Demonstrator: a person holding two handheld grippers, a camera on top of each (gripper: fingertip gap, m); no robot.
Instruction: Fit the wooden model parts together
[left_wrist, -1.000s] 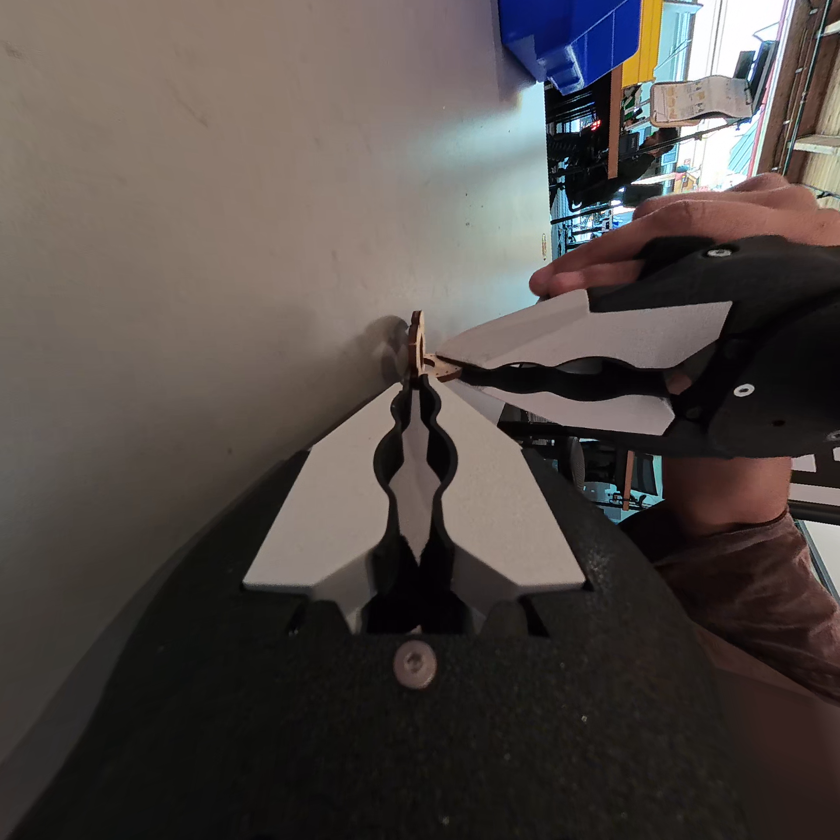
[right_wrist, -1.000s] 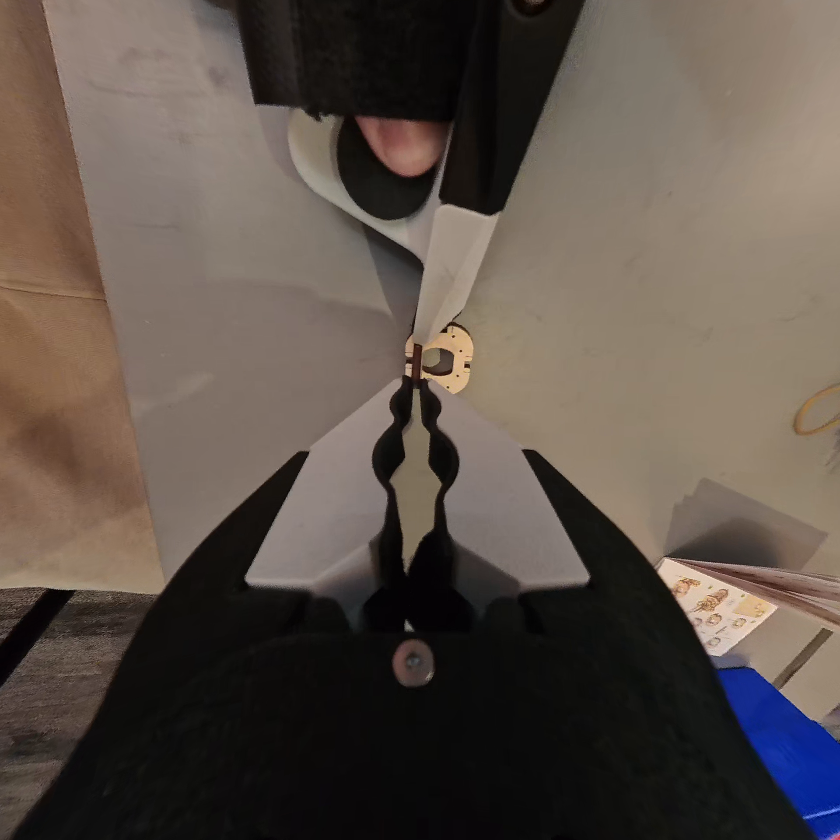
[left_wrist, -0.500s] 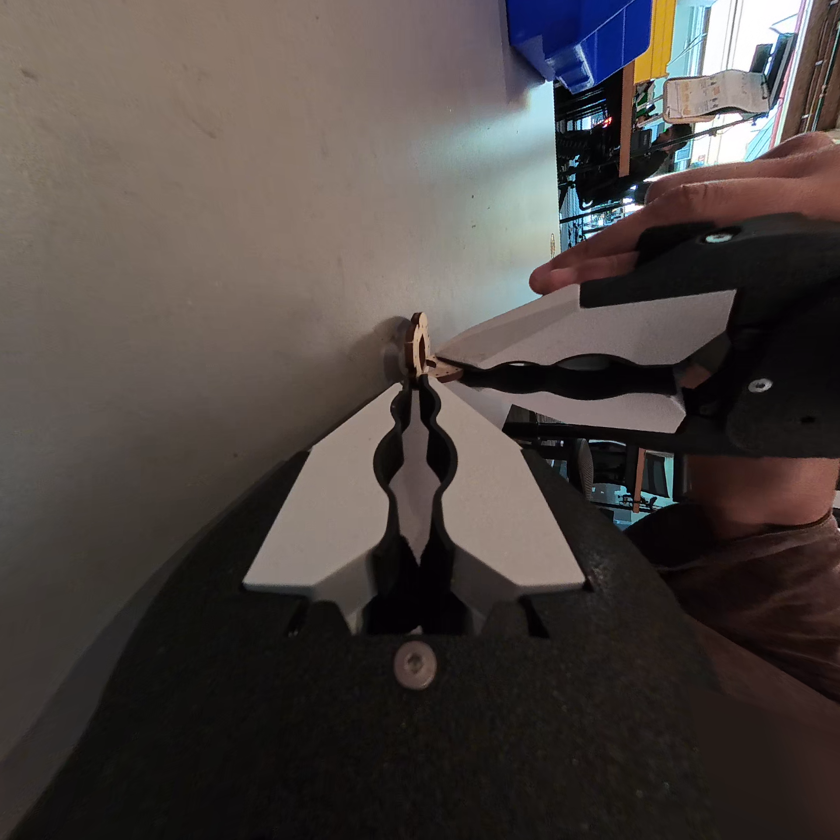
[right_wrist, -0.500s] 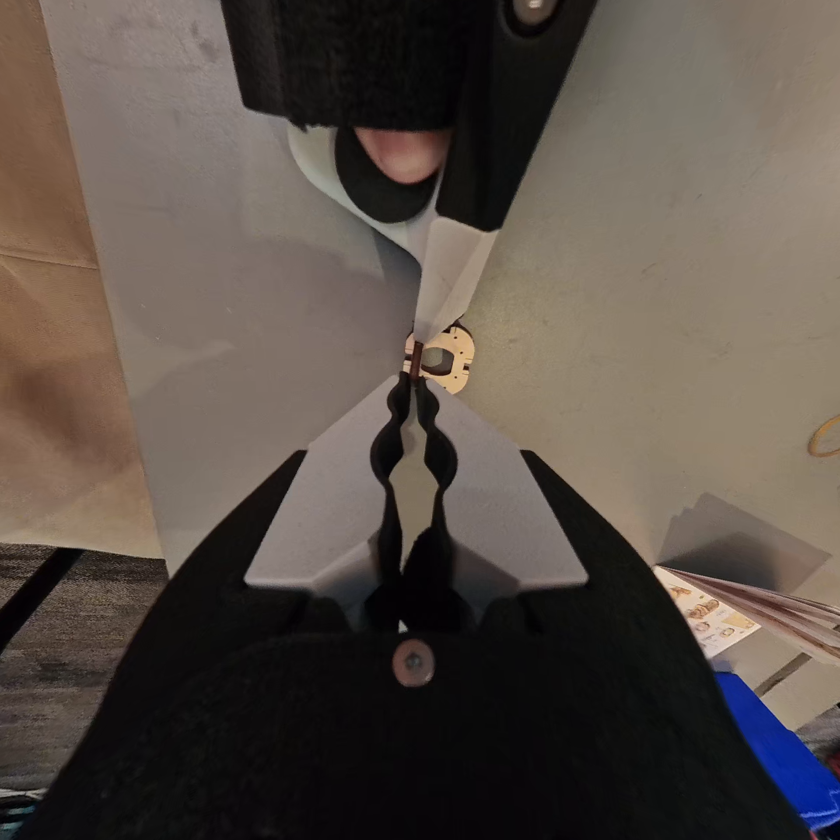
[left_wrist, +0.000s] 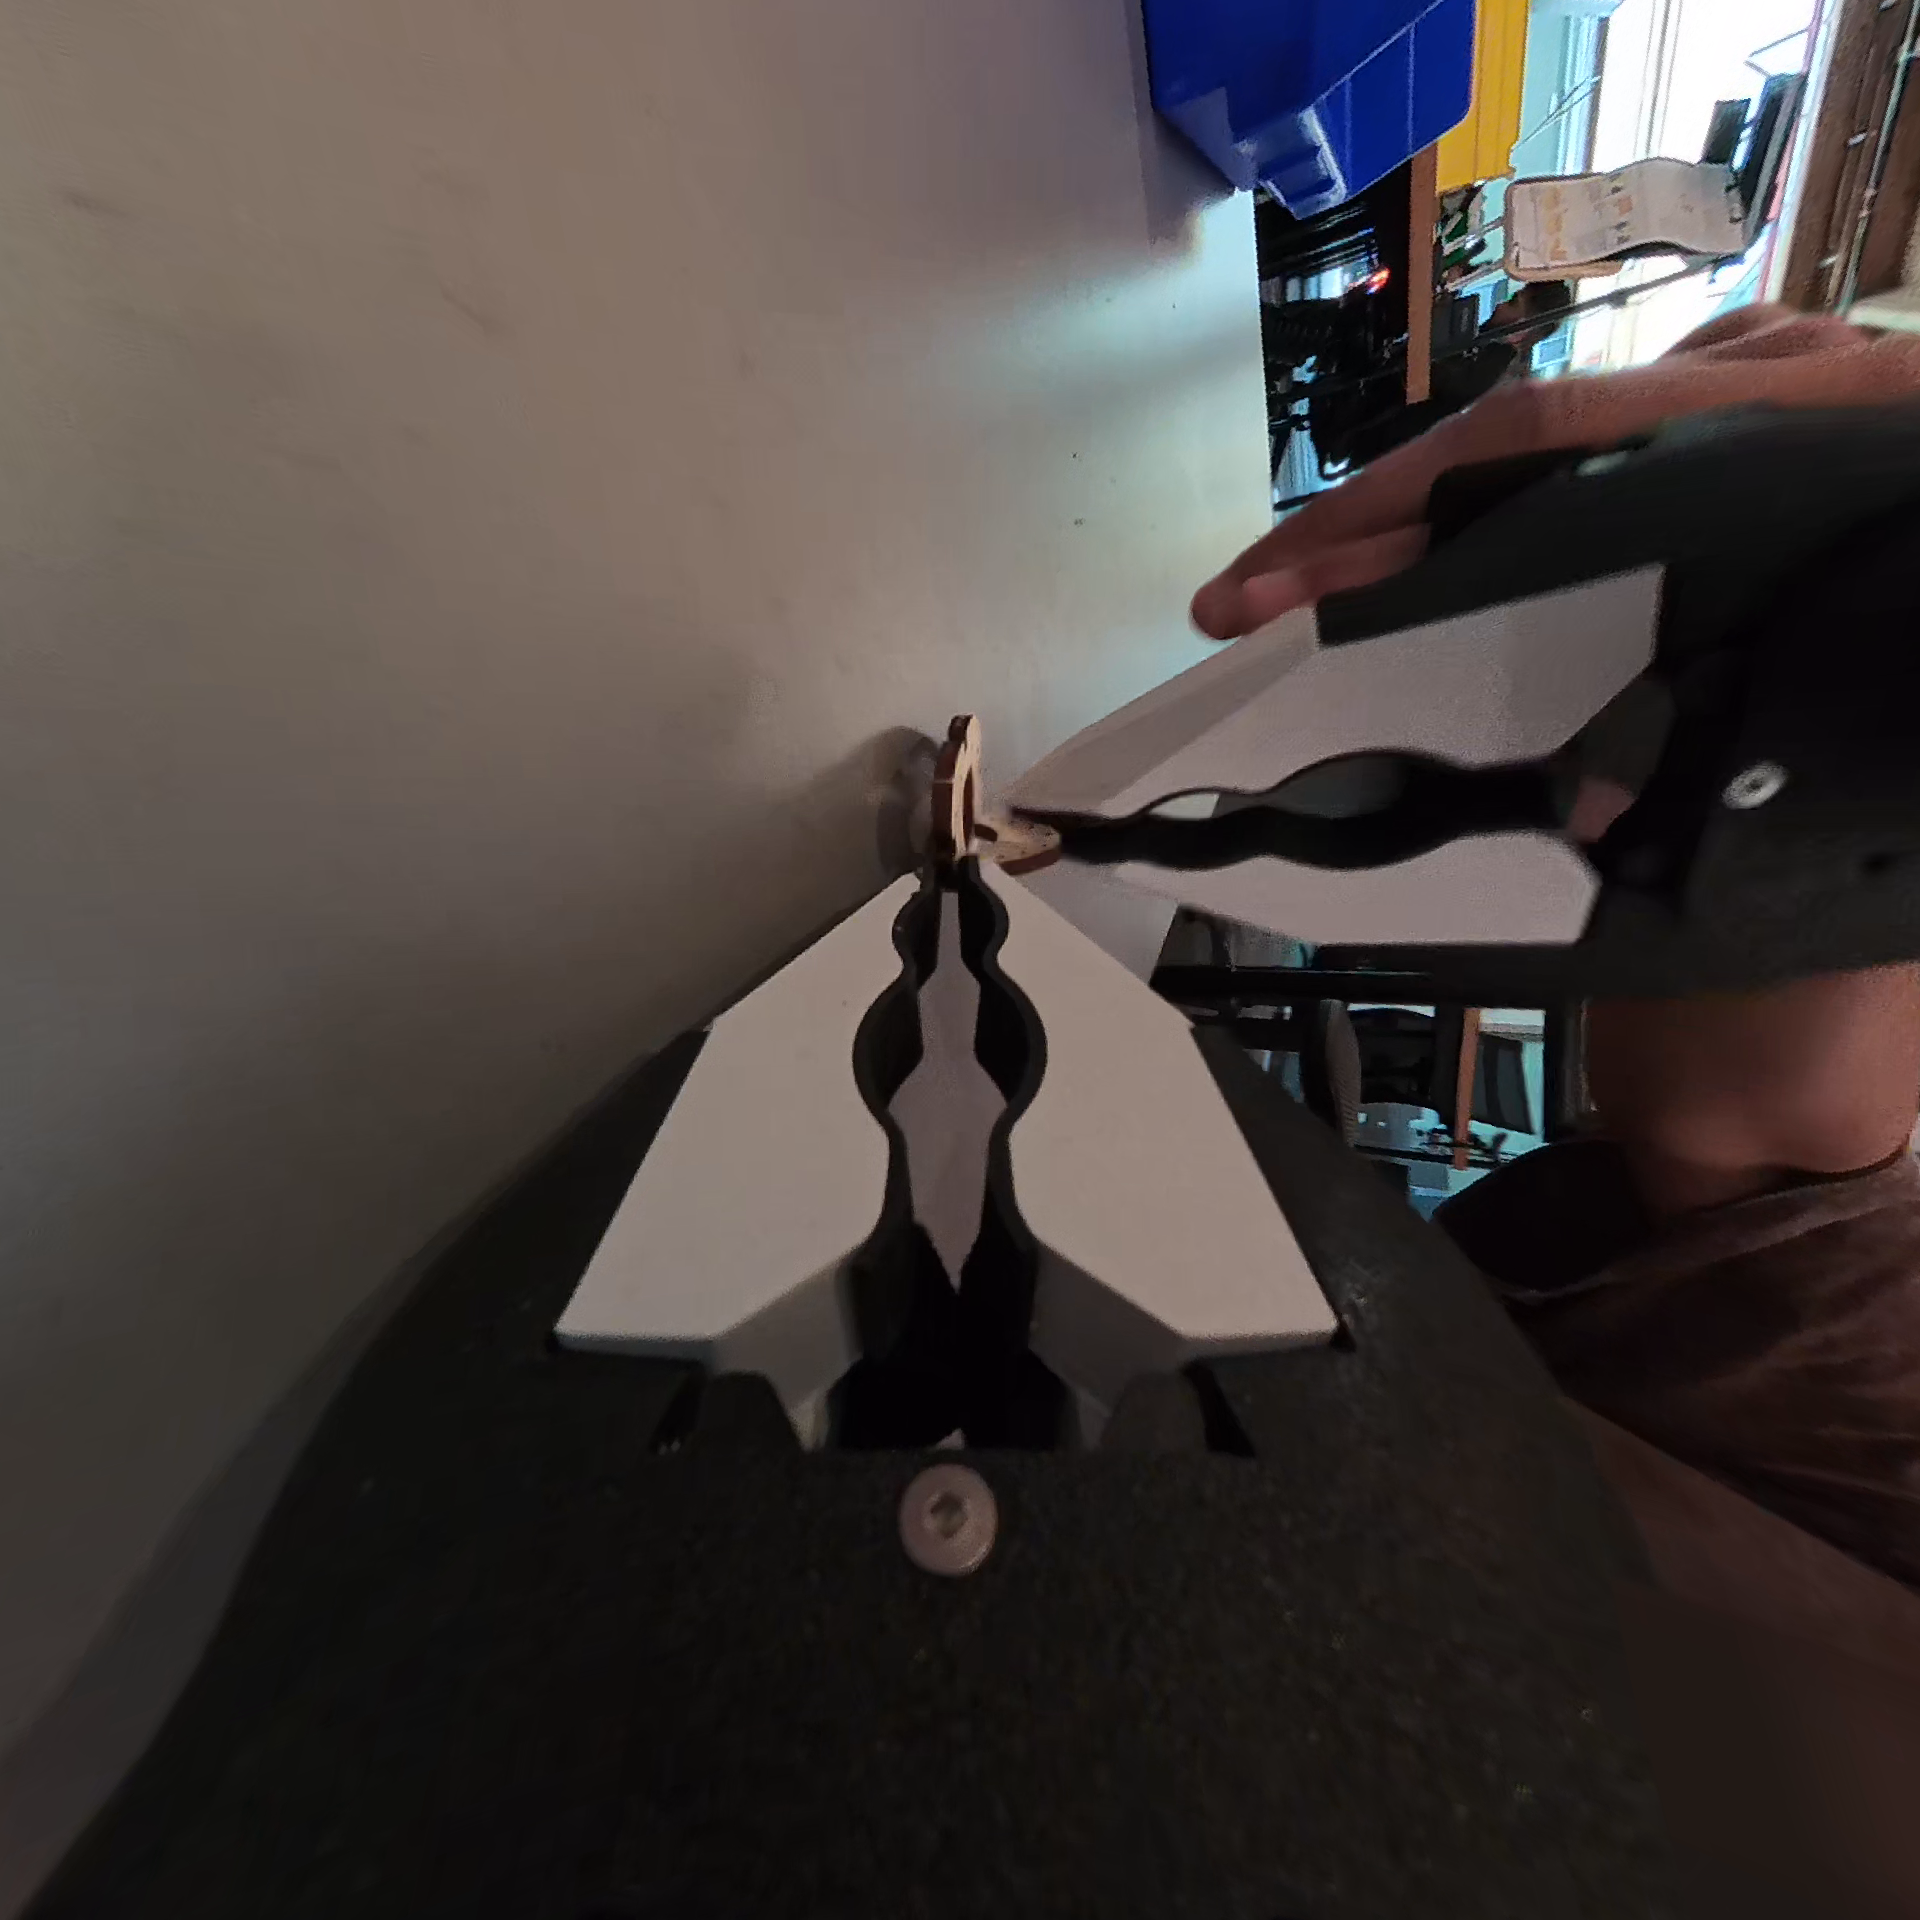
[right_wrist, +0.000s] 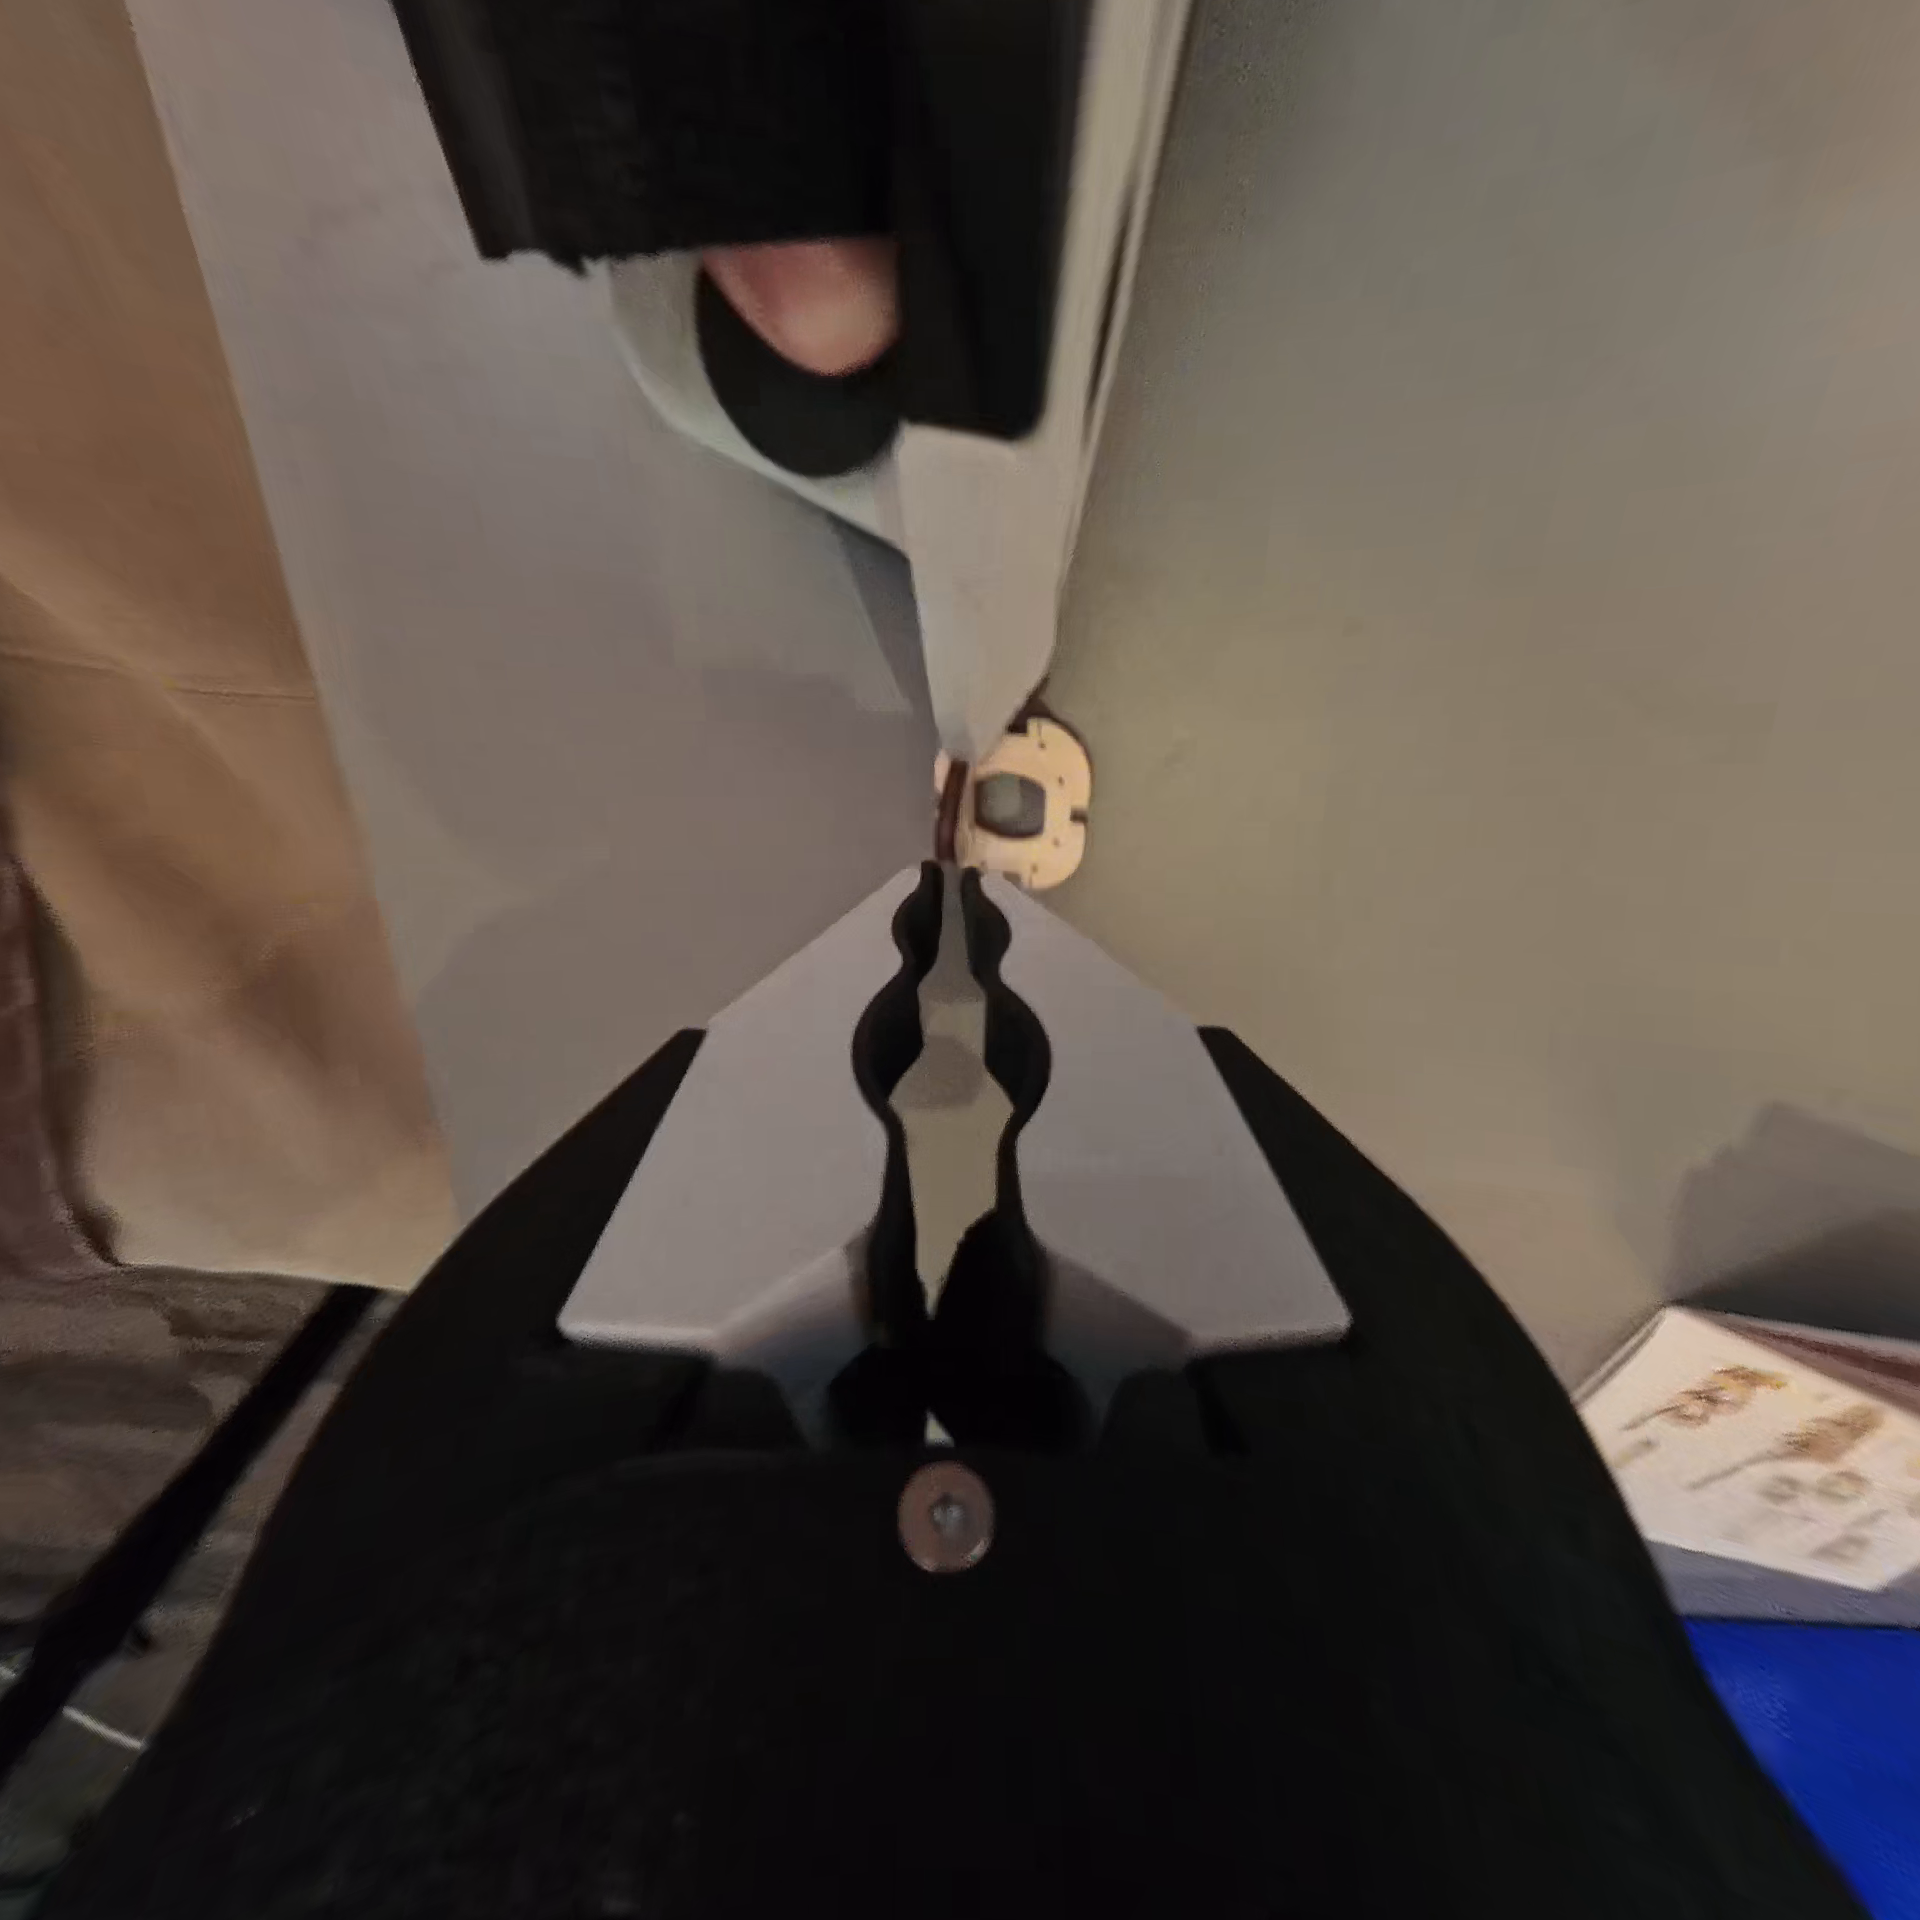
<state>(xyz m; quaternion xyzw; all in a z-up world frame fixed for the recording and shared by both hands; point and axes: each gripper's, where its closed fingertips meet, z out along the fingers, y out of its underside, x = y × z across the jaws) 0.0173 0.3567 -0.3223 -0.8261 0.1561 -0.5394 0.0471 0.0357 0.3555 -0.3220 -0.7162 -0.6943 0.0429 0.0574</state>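
Wooden model parts: two, both small and flat. One is a rounded plate (left_wrist: 954, 790) seen edge-on in the left wrist view; its face (right_wrist: 1029, 808), pale with a dark window in the middle, shows in the right wrist view. The other is a smaller tab (left_wrist: 1023, 840) standing out from the plate toward 3 o'clock.
Where they are: joined at an angle, held up just off the grey table (left_wrist: 468, 520), at the meeting point of both tools' tips.
Left gripper (left_wrist: 948, 883): one; jaws narrowed to a thin slit, pinching the lower edge of the rounded plate. In the right wrist view it comes down from 12 o'clock (right_wrist: 961, 743).
Right gripper (left_wrist: 1039, 826): one; it enters the left wrist view from 3 o'clock, tips closed on the tab. In its own view (right_wrist: 945, 878) the jaws are nearly together, and the tab appears as a dark sliver just past the tips.
Hands: one hand (left_wrist: 1455, 488) at 2 o'clock on the right tool; one fingertip (right_wrist: 810, 312) at 12 o'clock behind the left tool.
Blue bins: one (left_wrist: 1320, 83), at 1 o'clock.
Leaflets: one (right_wrist: 1766, 1455), with pictures, at 4 o'clock on the table.
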